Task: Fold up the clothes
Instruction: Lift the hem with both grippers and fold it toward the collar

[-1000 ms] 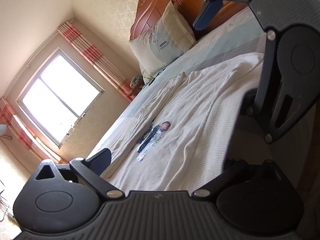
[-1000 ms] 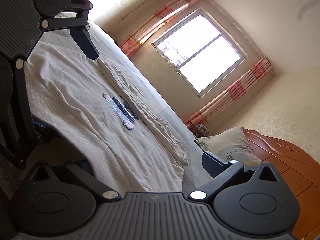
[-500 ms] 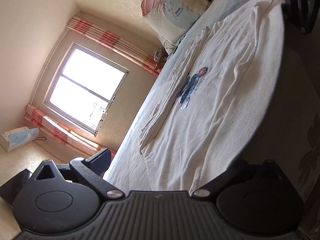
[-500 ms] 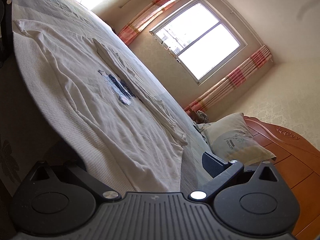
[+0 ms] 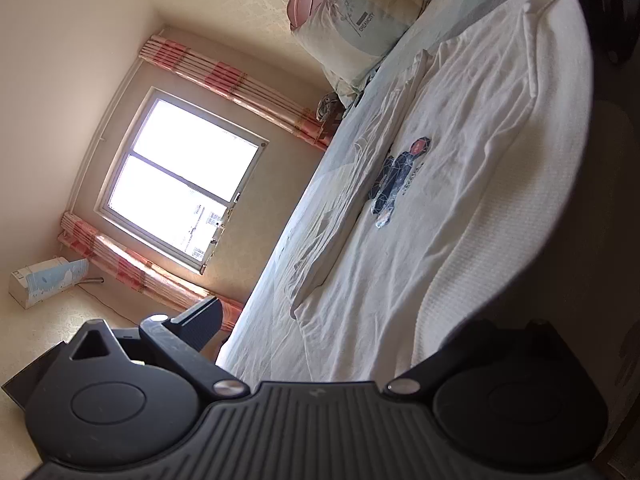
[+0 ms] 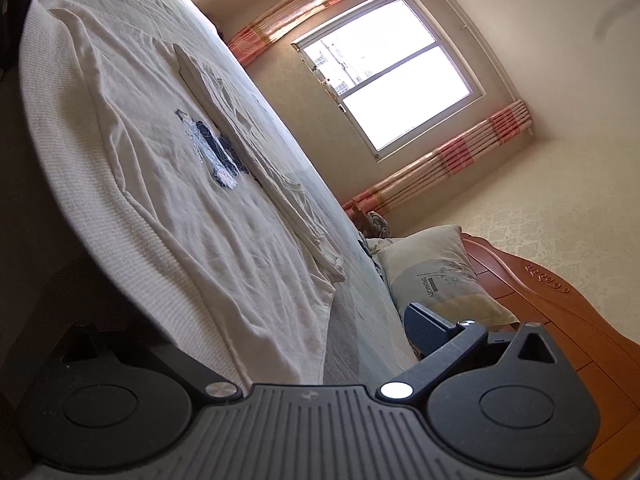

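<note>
One white T-shirt [image 5: 432, 208] with a dark printed figure lies spread flat on the bed [image 5: 492, 232], its far side folded inward, away from the pillow [image 5: 360, 28] at the headboard. Left gripper [image 5: 344, 320] and right gripper [image 6: 248, 324] are both spread wide, holding nothing, at the bed's near edge.

Left gripper [image 5: 344, 320]: matte black body, ribbed central housing bearing a small embossed mark, 2 round recessed discs at the flanks, 2 silver pivot screws, angular link arms, 1 triangular cut-out. Right gripper [image 6: 320, 340]: same black ribbed housing, 2 discs, 2 silver screws, triangular cut-out; its visible finger [image 6: 424, 326] shows dark blue
</note>
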The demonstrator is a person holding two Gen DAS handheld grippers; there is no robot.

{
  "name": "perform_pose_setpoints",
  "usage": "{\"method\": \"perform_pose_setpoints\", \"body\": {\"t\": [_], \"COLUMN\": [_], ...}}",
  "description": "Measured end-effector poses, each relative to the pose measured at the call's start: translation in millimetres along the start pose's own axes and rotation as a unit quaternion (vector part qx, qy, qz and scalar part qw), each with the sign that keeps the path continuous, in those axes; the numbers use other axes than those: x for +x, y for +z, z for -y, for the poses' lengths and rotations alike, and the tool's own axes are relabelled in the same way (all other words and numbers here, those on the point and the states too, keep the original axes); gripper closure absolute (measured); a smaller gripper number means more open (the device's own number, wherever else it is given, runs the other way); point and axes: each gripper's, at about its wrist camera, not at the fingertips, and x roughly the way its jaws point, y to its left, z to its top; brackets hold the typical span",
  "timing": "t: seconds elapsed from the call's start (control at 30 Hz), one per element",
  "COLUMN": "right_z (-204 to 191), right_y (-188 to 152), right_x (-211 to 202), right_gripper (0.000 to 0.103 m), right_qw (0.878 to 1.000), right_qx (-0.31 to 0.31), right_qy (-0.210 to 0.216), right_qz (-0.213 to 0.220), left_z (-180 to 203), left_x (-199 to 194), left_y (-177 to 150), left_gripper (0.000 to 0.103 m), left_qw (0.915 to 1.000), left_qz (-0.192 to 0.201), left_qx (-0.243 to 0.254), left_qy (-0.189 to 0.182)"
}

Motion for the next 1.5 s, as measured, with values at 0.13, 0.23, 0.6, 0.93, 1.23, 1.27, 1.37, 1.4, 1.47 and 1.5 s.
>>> {"method": "perform_pose_setpoints", "body": {"t": [0.13, 0.23, 0.6, 0.93, 1.23, 1.27, 1.37, 1.4, 1.47, 1.5], "right_z": [-4, -3, 9, 22, 36, 38, 43, 44, 47, 49], "right_y": [4, 3, 10, 27, 45, 47, 50, 52, 53, 54], "right_x": [0, 1, 28, 81, 130, 136, 152, 158, 167, 172], "right_gripper": [0.0, 0.0, 0.0, 0.0, 0.0, 0.0, 0.0, 0.0, 0.0, 0.0], "right_qw": [0.999, 0.998, 0.994, 0.994, 0.995, 0.995, 0.995, 0.995, 0.995, 0.995], "right_qx": [-0.016, -0.02, -0.053, -0.06, -0.06, -0.058, -0.06, -0.062, -0.06, -0.058], "right_qy": [-0.041, -0.065, -0.092, -0.083, -0.076, -0.075, -0.078, -0.08, -0.08, -0.079], "right_qz": [0.009, 0.014, 0.033, 0.024, 0.002, 0.0, -0.009, -0.013, -0.018, -0.02], "left_z": [-5, -12, -23, -45, -61, -62, -68, -70, -72, -72], "left_x": [1, 1, 34, 84, 128, 133, 146, 151, 159, 162], "left_y": [4, 4, 16, 27, 37, 38, 41, 42, 44, 45], "left_gripper": [0.001, 0.001, 0.001, 0.001, 0.001, 0.001, 0.001, 0.001, 0.001, 0.001], "left_qw": [0.9997, 0.9994, 0.9994, 0.9996, 0.9986, 0.9986, 0.9984, 0.9983, 0.9984, 0.9986], "left_qz": [0.004, 0.006, 0.009, -0.01, -0.033, -0.035, -0.038, -0.039, -0.038, -0.036], "left_qx": [-0.005, -0.02, -0.021, -0.027, -0.036, -0.036, -0.038, -0.039, -0.038, -0.035], "left_qy": [0.024, 0.029, 0.027, 0.002, -0.017, -0.017, -0.016, -0.016, -0.016, -0.015]}}
